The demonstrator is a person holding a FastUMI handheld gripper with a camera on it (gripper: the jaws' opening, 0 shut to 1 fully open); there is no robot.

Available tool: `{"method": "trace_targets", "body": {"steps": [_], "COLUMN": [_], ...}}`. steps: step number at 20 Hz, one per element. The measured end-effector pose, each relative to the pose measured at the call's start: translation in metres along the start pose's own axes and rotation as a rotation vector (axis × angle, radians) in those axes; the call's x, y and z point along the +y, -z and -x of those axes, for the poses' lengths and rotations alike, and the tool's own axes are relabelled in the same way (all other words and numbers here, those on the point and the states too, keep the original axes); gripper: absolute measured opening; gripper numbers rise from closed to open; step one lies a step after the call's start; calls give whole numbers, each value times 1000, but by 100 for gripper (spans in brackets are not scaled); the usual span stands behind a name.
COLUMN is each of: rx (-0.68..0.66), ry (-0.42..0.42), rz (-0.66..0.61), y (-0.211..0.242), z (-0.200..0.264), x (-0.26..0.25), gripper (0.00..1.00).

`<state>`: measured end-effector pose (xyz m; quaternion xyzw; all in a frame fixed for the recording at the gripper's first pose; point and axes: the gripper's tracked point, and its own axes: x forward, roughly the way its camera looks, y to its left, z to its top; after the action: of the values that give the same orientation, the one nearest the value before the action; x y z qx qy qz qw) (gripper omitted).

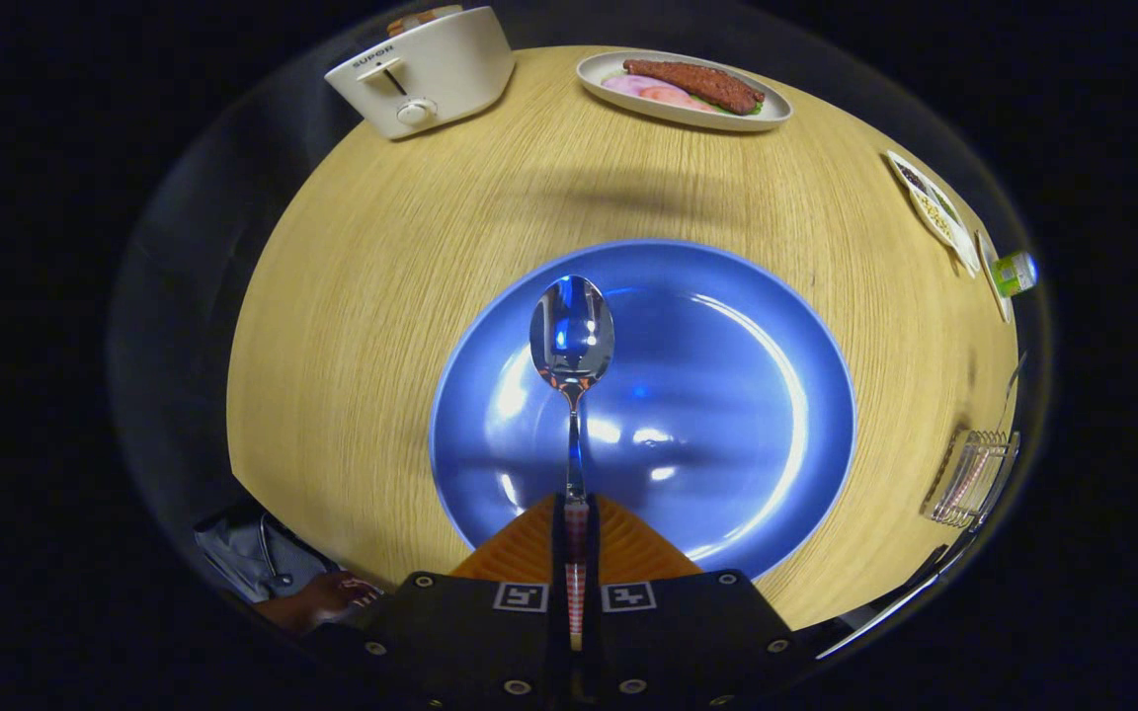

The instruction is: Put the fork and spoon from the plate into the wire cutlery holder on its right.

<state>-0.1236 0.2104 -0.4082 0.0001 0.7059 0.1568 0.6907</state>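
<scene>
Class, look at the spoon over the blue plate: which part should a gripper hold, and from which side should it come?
Grip the handle end, coming along the handle from behind. The spoon is long and thin with a wide bowl at the far end, so the narrow handle fits between the fingers. The gripper is shut on it there, bowl pointing ahead over the plate.

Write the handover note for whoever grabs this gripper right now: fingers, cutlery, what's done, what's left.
Gripper: shut on the spoon, both orange fingers pressed on its checkered handle, bowl pointing ahead over the blue plate.
Wire cutlery holder: on the wooden table to the plate's right; a checkered handle seems to stand in it, likely the fork, but too small to be sure.
Done: spoon gripped; no fork on the plate.
Left: carry the spoon right, drop it into the holder, release.
</scene>
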Motion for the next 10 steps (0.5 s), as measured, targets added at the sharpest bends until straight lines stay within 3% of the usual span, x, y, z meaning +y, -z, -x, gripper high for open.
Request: {"method": "trace_targets", "body": {"steps": [5, 10], "rx": [-69, -137], "ry": [-52, -23], "rz": [-88, -145], "y": [0, 12], "z": [41, 94], "x": [-32, -114], "gripper": [5, 5]}}
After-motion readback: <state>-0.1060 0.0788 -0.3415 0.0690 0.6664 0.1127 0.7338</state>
